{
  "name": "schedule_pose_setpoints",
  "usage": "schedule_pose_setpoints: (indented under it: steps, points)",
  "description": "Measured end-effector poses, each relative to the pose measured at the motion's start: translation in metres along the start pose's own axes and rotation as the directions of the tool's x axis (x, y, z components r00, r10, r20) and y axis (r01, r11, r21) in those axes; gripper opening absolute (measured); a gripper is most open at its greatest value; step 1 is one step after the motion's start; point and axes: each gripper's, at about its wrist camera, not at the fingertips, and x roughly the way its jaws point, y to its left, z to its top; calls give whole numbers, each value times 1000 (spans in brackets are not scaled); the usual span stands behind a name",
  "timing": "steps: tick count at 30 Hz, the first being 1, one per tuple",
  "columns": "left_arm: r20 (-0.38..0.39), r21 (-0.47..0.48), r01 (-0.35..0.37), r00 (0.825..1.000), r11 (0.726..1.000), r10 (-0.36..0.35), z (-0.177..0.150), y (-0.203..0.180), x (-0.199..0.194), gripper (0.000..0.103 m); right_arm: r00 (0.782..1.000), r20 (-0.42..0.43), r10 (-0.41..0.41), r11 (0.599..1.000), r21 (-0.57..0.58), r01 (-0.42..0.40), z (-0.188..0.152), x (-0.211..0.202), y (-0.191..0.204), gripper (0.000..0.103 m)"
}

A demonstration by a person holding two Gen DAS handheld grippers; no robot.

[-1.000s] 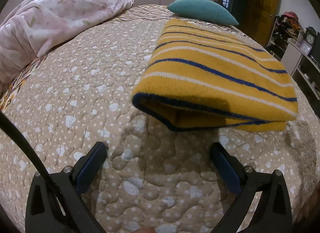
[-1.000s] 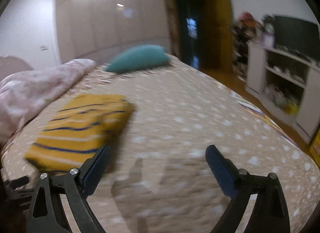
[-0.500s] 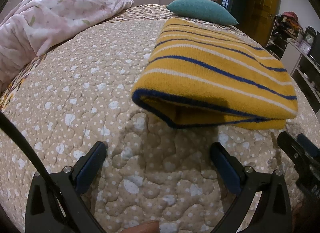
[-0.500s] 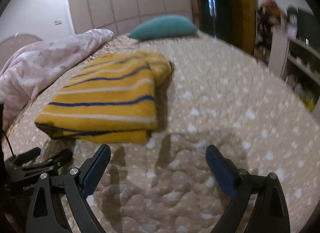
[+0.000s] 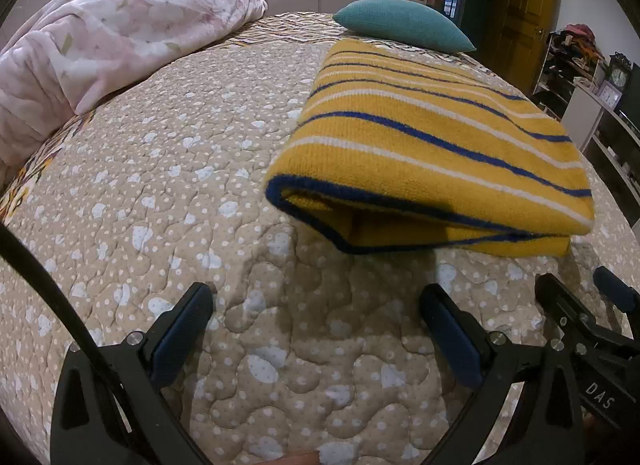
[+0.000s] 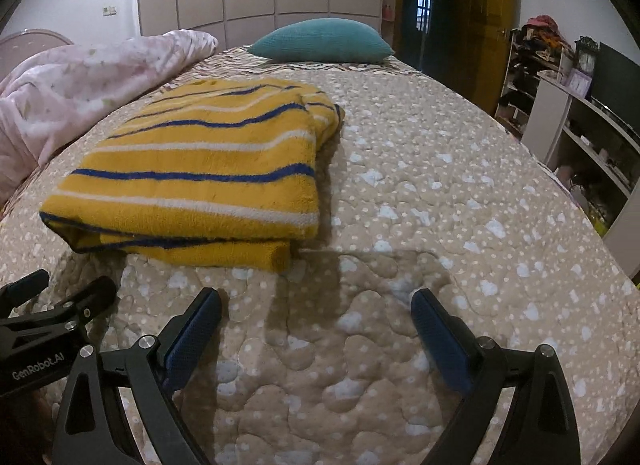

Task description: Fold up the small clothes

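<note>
The pink floral duvet runs off the left edge in both views, so its full extent cannot be told. The folded yellow striped garment hides its own inner layers and the quilt under it. Items on the shelves at the right are too small to identify. The right gripper is cut by the left wrist view's edge.

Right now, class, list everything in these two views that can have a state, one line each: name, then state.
Sweater: folded, lying flat on the bed, not held.
Left gripper: open, empty, just short of the sweater.
Right gripper: open, empty, over bare quilt.
Quilt: spread flat over the bed.
Blanket: bunched in a heap along the bed's edge.
Pillow: lying at the far end.
</note>
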Motion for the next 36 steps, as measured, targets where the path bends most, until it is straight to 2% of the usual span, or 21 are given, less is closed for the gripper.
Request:
schedule_pose_setpoints:
  steps: [29,36]
  points:
    - [1,-2,10,1000,1000,-10,0,0,-1,103,1000,10,9,1000,14,-9,-4,-3,0,99]
    - [-29,28,-28,999,999,28,4,-8,4,103,1000,15,0,1000,20,0,-5,-6,1,99]
